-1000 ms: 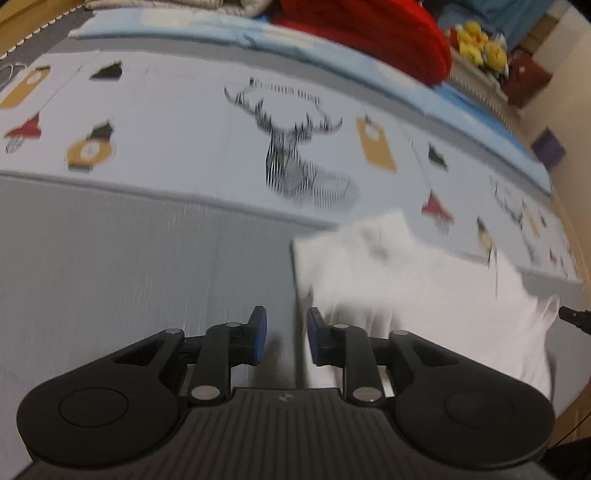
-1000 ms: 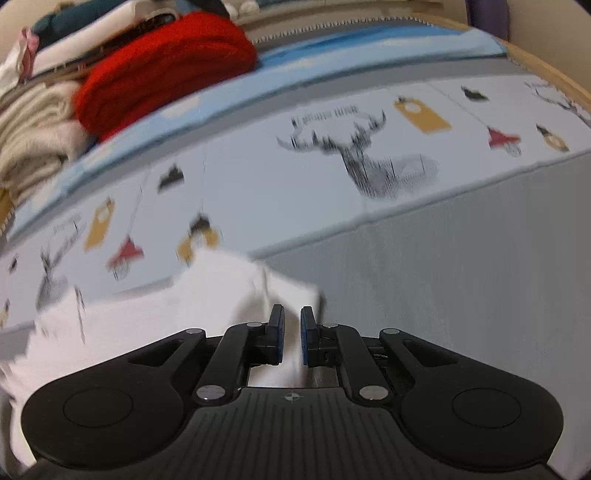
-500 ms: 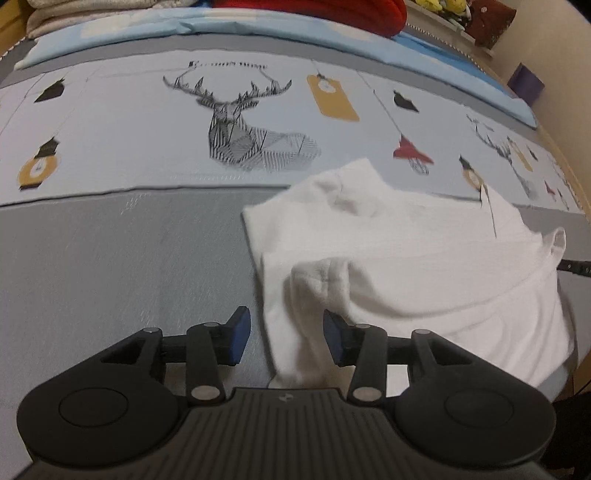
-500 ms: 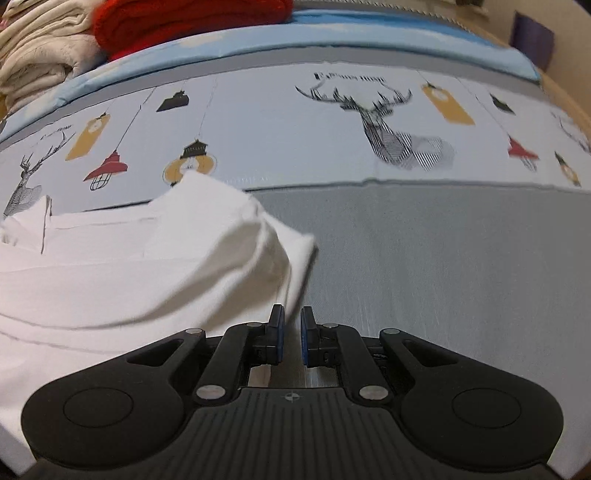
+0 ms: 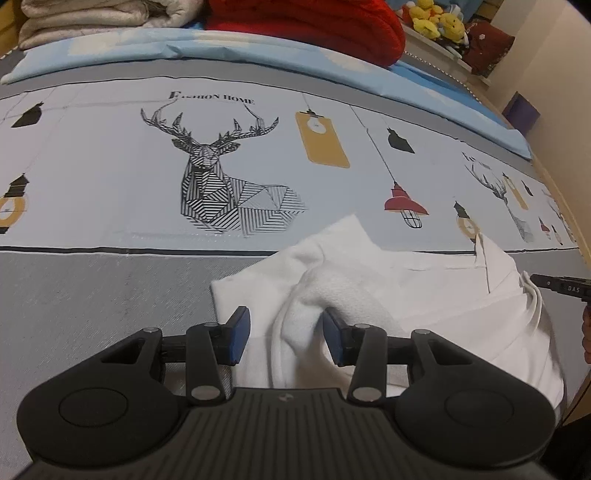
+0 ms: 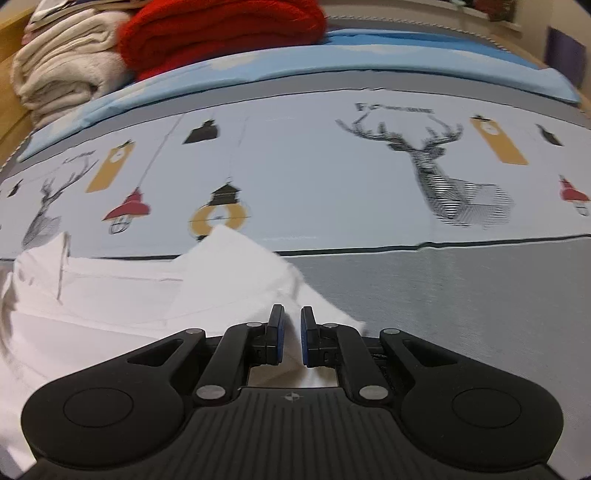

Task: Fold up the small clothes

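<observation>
Left gripper [image 5: 282, 341], jaws just parted, straddles a loose ridge of the white garment [image 5: 406, 295]; right gripper [image 6: 291, 341] pinches its corner. The garment lies on a printed bedsheet [image 5: 110, 166], apparently mid-fold.

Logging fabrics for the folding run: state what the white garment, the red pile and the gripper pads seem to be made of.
White garment: soft matte knit, probably cotton; the turned-out inside looks fleecy and it drapes in rounded folds.
Red pile: chunky knit, perhaps wool or acrylic; ribbed, fuzzy surface.
Pads: blue, smooth and matte, likely rubber or foam, on black plastic fingers.
</observation>
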The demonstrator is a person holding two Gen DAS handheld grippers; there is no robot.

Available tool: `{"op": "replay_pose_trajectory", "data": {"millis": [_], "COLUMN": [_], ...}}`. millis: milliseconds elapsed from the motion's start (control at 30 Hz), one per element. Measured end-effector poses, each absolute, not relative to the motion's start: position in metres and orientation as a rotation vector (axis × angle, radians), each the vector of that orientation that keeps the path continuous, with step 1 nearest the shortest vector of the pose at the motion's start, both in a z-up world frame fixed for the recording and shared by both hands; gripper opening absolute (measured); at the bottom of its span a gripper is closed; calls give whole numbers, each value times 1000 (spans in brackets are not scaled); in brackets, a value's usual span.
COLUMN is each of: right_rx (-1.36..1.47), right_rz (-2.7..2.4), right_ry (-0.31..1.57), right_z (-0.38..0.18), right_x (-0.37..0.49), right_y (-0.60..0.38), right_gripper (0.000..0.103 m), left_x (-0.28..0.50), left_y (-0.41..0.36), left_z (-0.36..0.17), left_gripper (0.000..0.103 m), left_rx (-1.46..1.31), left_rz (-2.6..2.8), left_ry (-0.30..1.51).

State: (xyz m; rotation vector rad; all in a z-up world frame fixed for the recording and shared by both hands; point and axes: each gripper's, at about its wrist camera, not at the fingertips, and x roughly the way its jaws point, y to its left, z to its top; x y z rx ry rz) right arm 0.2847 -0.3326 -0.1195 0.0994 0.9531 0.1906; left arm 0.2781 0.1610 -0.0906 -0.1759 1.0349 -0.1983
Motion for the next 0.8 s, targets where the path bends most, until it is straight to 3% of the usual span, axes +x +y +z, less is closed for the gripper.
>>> {"op": "replay_pose_trajectory", "data": {"millis": [433,467,533,633,667,800], "right_rx": [32,35,42,15,8,187], "right_rz": [258,257,253,265,271,196], "right_ry": [986,987,990,987,973,798], "right_z": [-126,-127,-127,-127,-125,-99], "right_x": [281,281,282,282,281,283], "right_y": [-325,-325,-325,-321,-320,-338], "right_gripper": [9,9,9,7,0,0], "left_x": [275,274,275,275,276,278], "left_y": [139,137,137,144,147,173], "left_z": [-87,-88,-88,-85,-82,-61], "left_gripper": [46,42,11,5,5,0], "left_rx": [-44,-26,-12,-27,-39,-145], "left_rz": [-292,-291,-291,-286,-286,-197], "left_ry": [1015,1009,1002,990,982,867]}}
